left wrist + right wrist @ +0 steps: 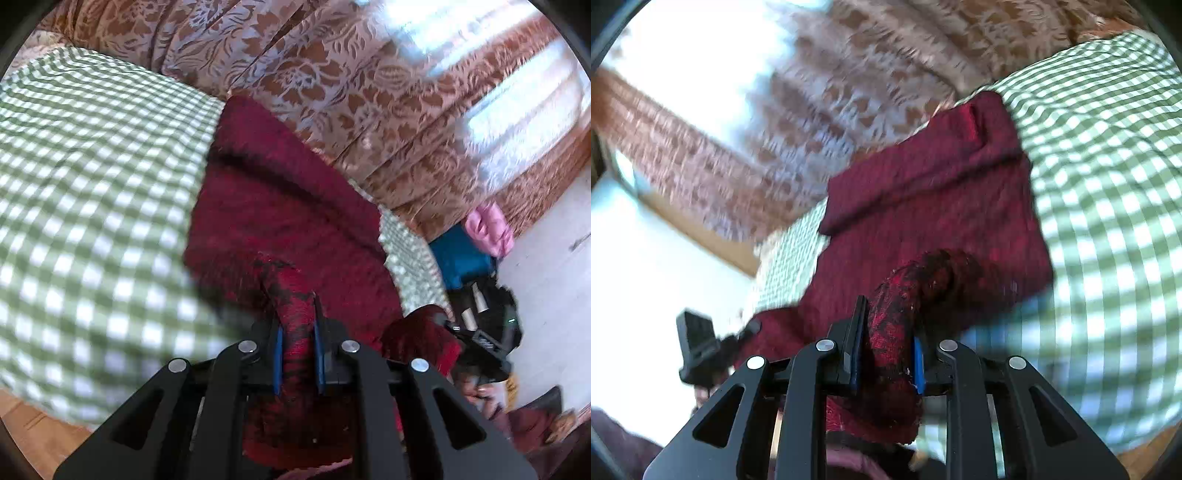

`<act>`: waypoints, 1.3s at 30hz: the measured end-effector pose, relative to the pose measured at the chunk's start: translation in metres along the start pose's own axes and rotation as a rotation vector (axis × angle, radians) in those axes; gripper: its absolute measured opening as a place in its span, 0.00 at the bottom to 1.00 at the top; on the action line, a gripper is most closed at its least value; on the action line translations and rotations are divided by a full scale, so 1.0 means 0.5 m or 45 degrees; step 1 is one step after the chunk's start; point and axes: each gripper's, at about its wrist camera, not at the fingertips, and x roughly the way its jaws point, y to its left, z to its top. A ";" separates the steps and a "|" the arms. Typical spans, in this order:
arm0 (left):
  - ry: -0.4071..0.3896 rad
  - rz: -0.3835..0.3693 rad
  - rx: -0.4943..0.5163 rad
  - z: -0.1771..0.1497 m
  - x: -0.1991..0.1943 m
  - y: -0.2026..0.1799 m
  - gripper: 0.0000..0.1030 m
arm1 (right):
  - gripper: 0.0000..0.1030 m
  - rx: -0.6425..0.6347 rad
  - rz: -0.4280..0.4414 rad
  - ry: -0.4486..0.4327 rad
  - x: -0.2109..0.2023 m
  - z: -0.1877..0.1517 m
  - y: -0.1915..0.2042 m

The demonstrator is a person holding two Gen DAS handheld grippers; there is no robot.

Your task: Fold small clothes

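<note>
Left gripper [298,325] is clamped on a bunched near corner of the dark red garment [280,206], and the rest of the cloth runs away from it up the green checked bed cover [81,192]. The right gripper [476,339] shows off to its right on the same near edge.

Right gripper [890,328] view: same deal, clenched on its own corner of the red garment [934,192], with the left gripper [698,347] over at the left. Both corners sit equally near, so I'd guess the fold goes forward to the far edge.

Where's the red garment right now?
In both wrist views the red garment lies on the green checked cloth before the patterned curtain, its near edge pinched by both grippers.
</note>
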 end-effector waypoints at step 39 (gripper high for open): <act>0.111 0.221 0.156 0.110 0.211 0.108 0.30 | 0.38 -0.114 -0.497 -0.010 0.127 0.073 -0.110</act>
